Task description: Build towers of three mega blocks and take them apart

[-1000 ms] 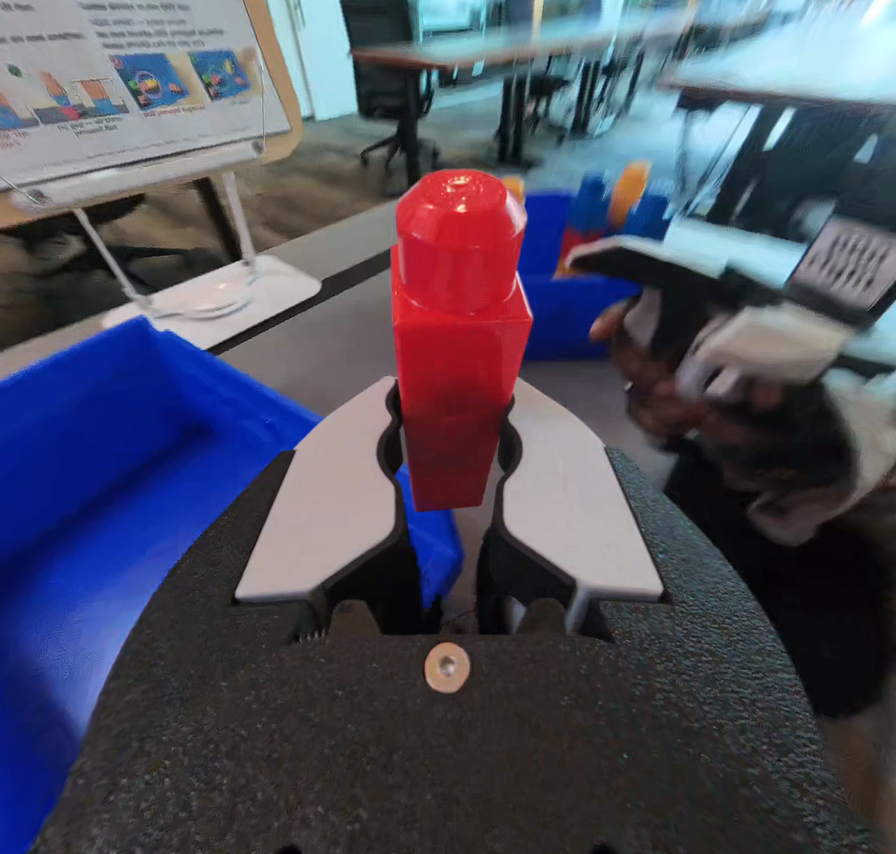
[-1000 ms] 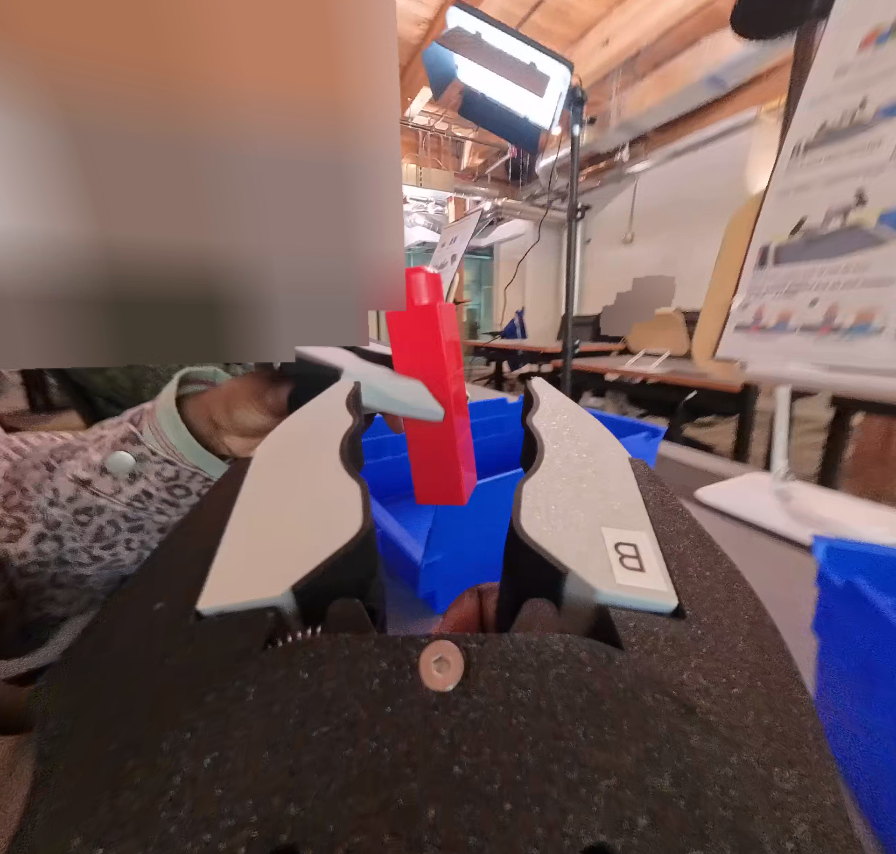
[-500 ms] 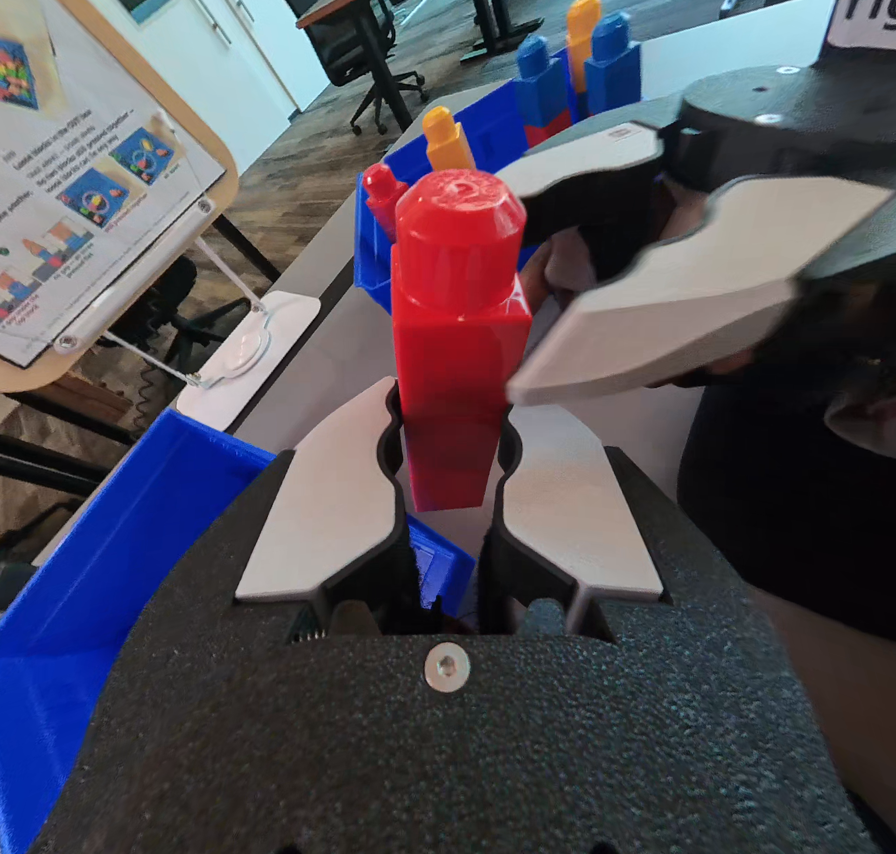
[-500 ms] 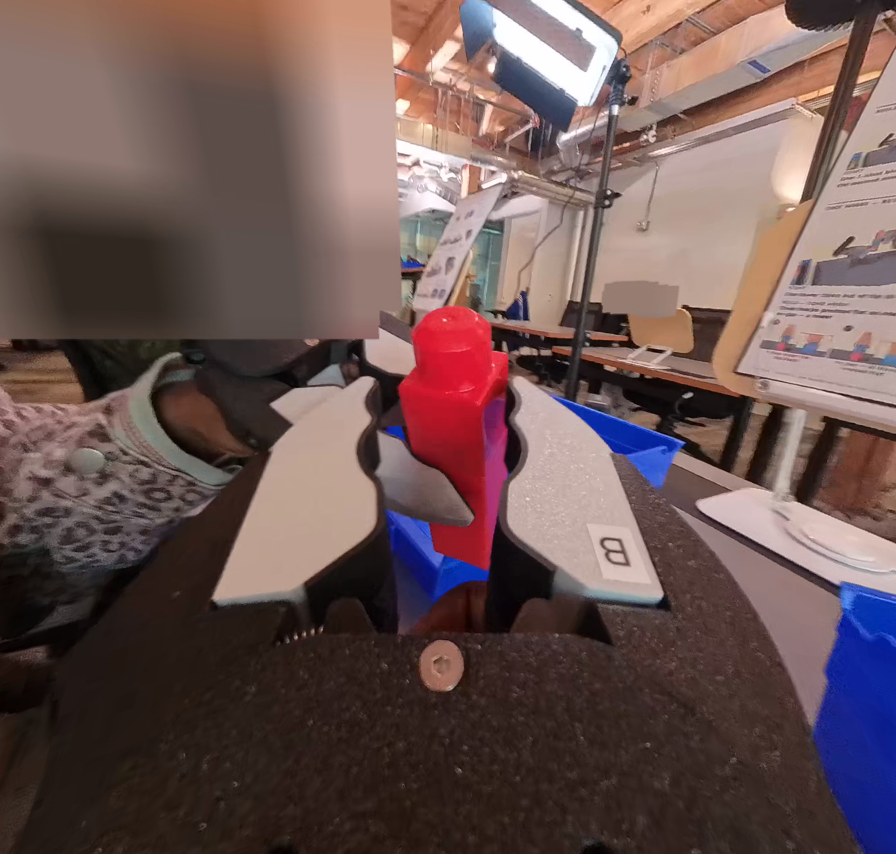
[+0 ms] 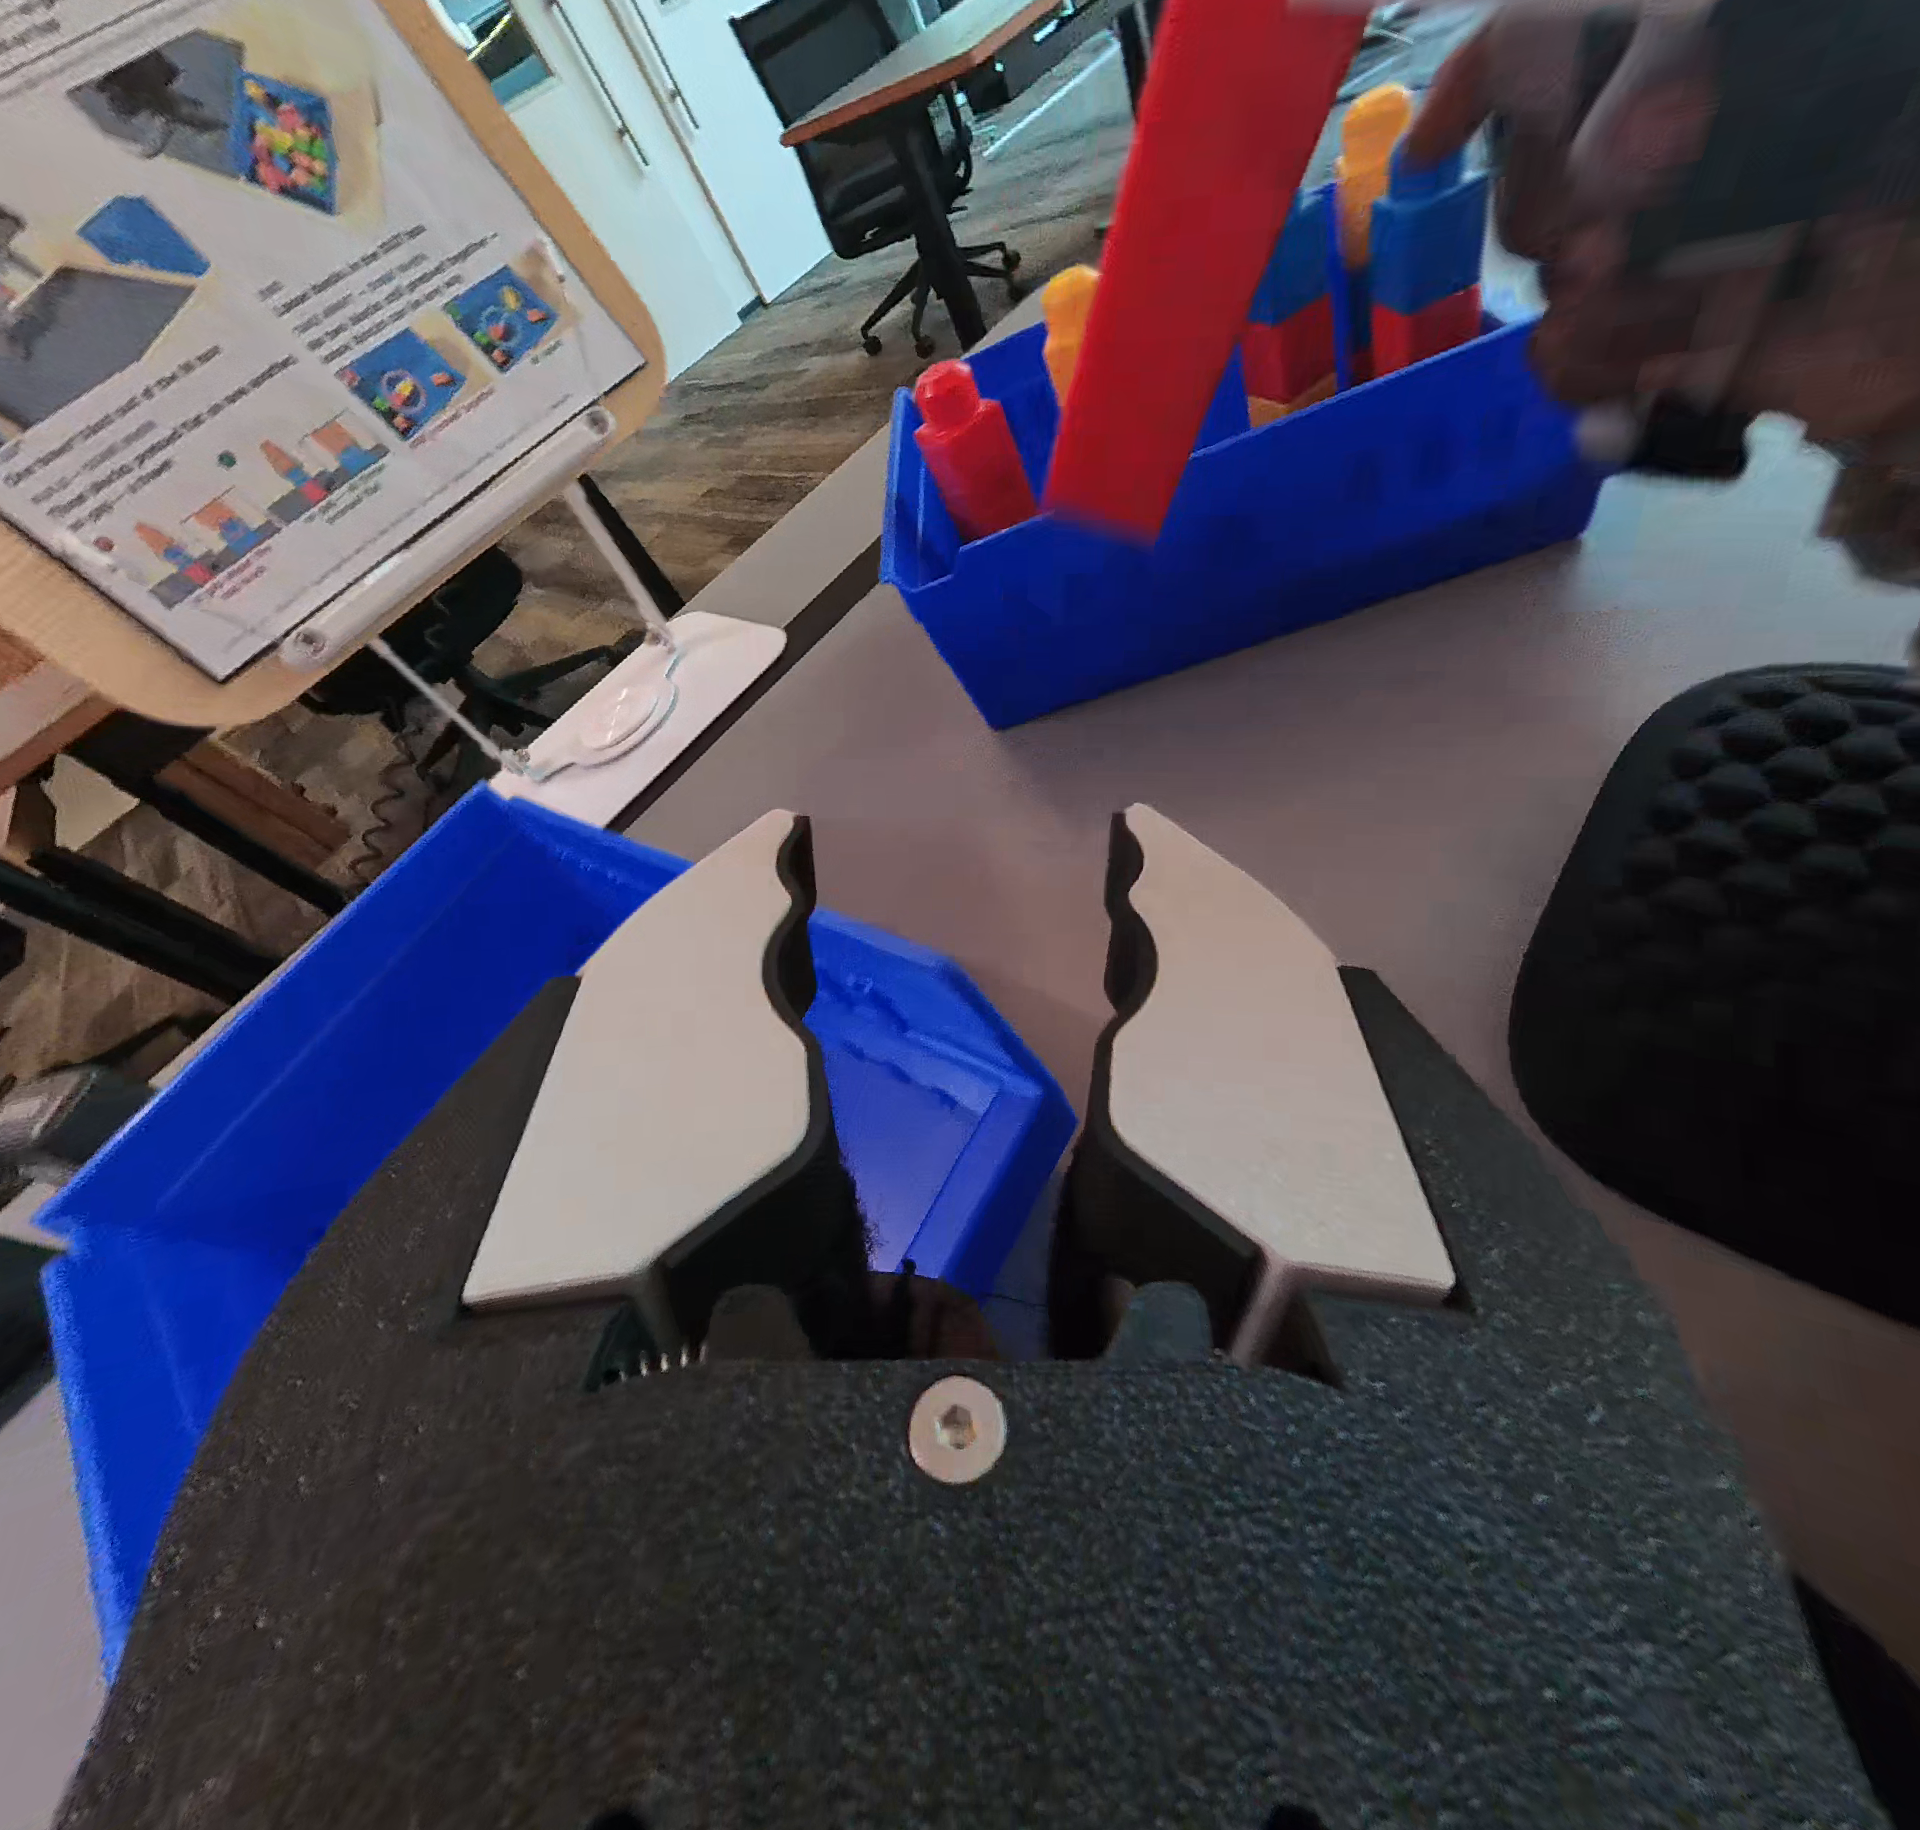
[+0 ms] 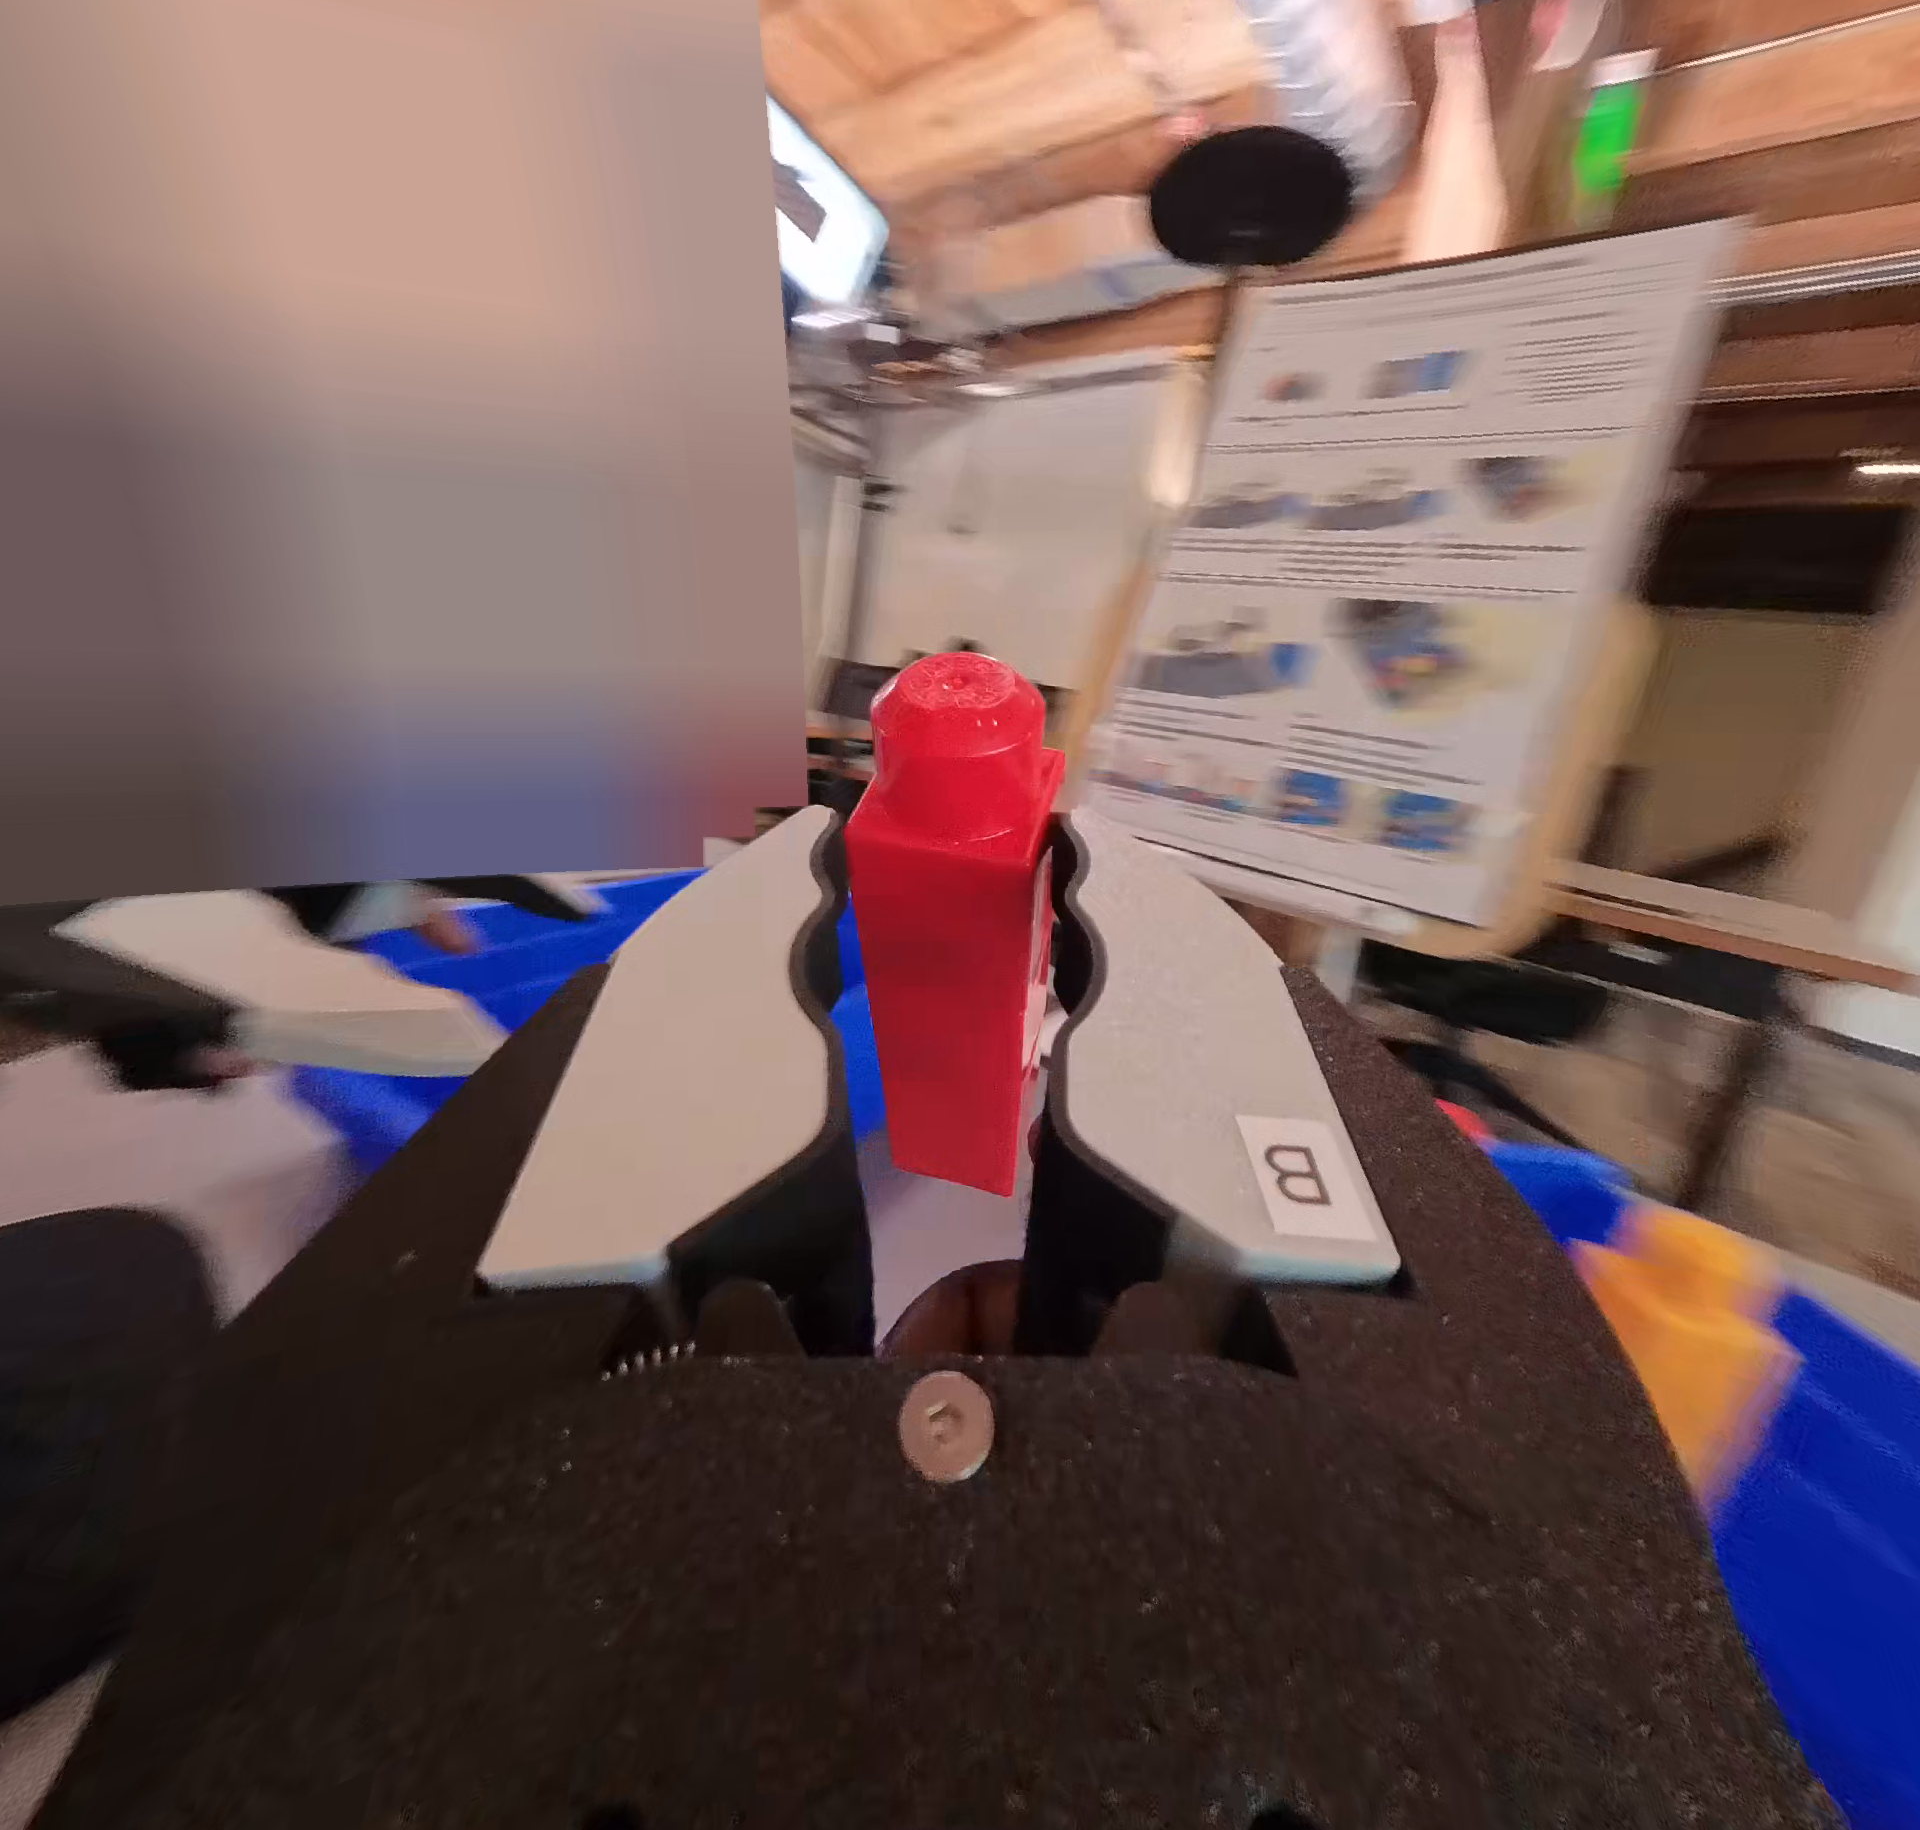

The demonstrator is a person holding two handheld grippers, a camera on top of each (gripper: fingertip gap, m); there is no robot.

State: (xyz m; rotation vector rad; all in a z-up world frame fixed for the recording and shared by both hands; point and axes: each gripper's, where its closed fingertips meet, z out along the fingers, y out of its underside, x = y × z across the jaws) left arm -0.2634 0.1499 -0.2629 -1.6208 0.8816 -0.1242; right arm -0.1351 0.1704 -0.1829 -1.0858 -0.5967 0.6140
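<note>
My right gripper [image 6: 948,835] is shut on a tall red block tower [image 6: 951,939], stud end pointing away from me. The same tower [image 5: 1195,222] shows in the left wrist view, held up over the far blue bin [image 5: 1247,575], which holds several red, orange and blue blocks [image 5: 971,450]. My left gripper [image 5: 956,835] is open and empty above the grey table [image 5: 1299,793], beside the near blue bin [image 5: 343,1032]. The left gripper also shows blurred at the left of the right wrist view [image 6: 270,991].
A poster board on a stand [image 5: 281,326] stands to the left past the table edge. A black mesh object [image 5: 1725,959] lies close at the right. A blue bin with an orange block [image 6: 1683,1333] is at the right of the right wrist view. Office tables and chairs stand behind.
My left gripper opened and let go of the red tower. My right gripper closed on it and carried it up and away toward the far bin.
</note>
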